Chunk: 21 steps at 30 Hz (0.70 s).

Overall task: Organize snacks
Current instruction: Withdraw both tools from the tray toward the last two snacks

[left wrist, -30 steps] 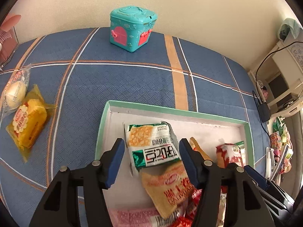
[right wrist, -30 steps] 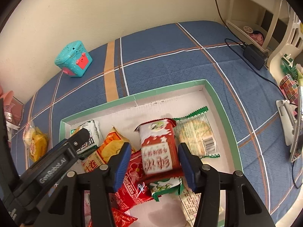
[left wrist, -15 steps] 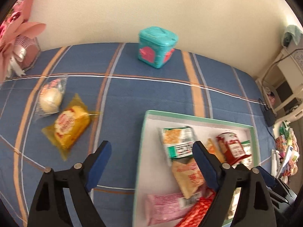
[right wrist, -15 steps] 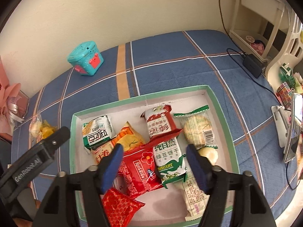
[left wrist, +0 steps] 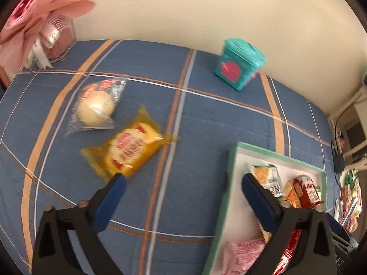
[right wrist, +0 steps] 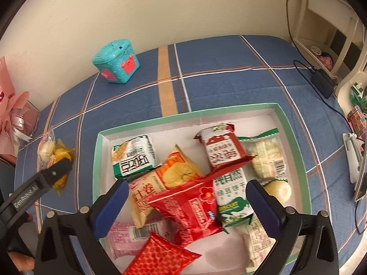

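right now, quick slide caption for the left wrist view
Left hand-held gripper opening empty over the blue plaid cloth, two wrapped snacks ahead, filled tray at right.

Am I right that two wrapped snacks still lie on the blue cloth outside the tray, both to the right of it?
Not quite. The yellow snack pack and the clear-wrapped bun do lie outside the green-rimmed tray, but to its left, as the left wrist view shows.

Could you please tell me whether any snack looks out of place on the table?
Yes: a yellow wrapped cake and a clear-wrapped round bun lie on the blue plaid cloth, outside the green-rimmed tray that holds the rest.
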Each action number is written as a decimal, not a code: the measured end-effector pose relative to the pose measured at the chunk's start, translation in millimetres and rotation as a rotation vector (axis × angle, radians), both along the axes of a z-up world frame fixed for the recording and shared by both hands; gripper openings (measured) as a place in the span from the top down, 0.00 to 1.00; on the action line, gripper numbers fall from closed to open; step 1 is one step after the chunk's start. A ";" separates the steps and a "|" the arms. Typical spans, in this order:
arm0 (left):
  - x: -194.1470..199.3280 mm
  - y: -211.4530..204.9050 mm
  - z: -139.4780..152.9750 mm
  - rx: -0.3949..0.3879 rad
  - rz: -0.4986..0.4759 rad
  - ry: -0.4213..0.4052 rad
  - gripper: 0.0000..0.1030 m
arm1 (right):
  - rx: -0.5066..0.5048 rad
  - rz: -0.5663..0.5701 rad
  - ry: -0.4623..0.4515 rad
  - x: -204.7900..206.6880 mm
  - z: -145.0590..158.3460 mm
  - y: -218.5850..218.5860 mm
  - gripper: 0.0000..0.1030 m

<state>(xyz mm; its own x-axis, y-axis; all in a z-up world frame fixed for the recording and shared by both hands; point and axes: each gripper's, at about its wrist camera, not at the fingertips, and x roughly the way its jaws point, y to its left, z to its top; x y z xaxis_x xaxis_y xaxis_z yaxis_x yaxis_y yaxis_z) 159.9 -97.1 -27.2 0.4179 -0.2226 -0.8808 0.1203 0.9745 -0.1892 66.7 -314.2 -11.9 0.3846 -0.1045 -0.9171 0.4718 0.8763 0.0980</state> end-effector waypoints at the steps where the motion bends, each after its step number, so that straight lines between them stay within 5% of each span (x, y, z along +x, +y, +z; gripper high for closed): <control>1: 1.4 8.6 1.7 -0.007 0.006 -0.004 0.00 | 0.004 0.007 -0.004 1.9 0.6 3.6 0.00; 7: 4.6 40.1 14.6 -0.004 -0.037 -0.072 0.00 | -0.009 0.081 -0.050 16.6 14.4 34.9 0.00; 12: 22.7 82.4 16.2 -0.087 -0.035 -0.025 0.00 | -0.010 0.172 -0.065 36.9 19.0 73.4 0.00; 21: 63.1 151.2 21.2 -0.002 0.035 0.012 0.01 | 0.086 0.258 -0.026 93.5 -2.9 149.0 0.00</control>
